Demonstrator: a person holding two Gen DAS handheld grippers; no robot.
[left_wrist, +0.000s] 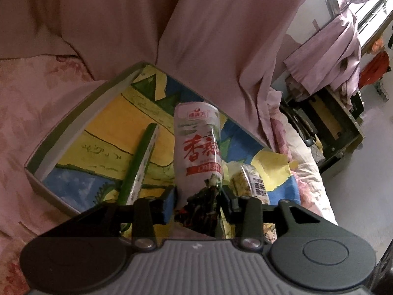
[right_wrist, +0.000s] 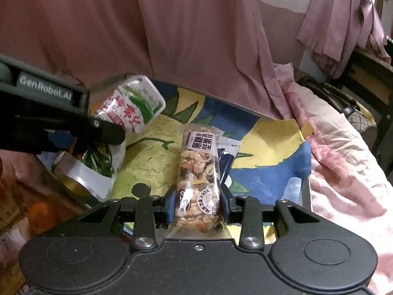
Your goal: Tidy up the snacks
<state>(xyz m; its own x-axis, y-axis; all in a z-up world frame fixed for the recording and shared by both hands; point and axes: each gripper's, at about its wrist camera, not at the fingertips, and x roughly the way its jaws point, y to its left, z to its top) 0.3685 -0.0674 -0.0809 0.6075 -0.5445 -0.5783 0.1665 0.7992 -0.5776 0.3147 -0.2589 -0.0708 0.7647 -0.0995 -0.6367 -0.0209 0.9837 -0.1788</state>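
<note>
White snack pouch (left_wrist: 197,147) — red lettering

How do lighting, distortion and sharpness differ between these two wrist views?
Left wrist: blown-out window top right, dim foreground, box rim bowed by fisheye, white snack packet readable. Right wrist: softer, even light, nut bar sharp, clutter at the left edge blurred.

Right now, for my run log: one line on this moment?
left gripper: white snack packet between its fingers | right gripper: shut on nut bar | both over painted box
</note>
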